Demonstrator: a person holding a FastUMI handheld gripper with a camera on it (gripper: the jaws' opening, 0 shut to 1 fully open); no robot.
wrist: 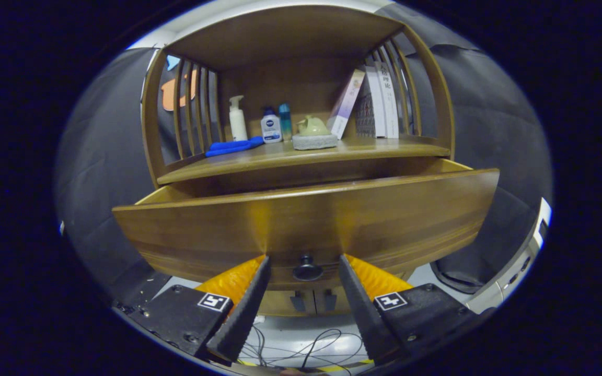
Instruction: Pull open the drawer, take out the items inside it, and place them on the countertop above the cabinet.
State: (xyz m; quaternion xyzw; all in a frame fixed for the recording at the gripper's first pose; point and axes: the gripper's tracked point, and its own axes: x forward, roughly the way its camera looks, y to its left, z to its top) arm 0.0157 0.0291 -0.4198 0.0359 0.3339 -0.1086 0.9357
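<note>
Gripper [304, 271] fingers spread either side of the knob [307, 270], not touching it, drawer [306, 219] pulled out at 12 o'clock, inside hidden by its front; bottle [270, 125] and book [388, 99] labels too small to read.

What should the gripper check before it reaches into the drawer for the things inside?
1. Drawer pulled out: ok, its front stands well forward of the cabinet.
2. Gripper let go of the knob: ok, the fingers are spread, one on each side, not pressing it.
3. Items inside the drawer seen: cannot tell, the drawer front hides the inside.
4. Gripper high enough to go over the front: not ok, it sits low at knob level.
5. Free spot on the countertop: ok, bare wood in front of the books; bottles and a blue cloth sit further left.
</note>
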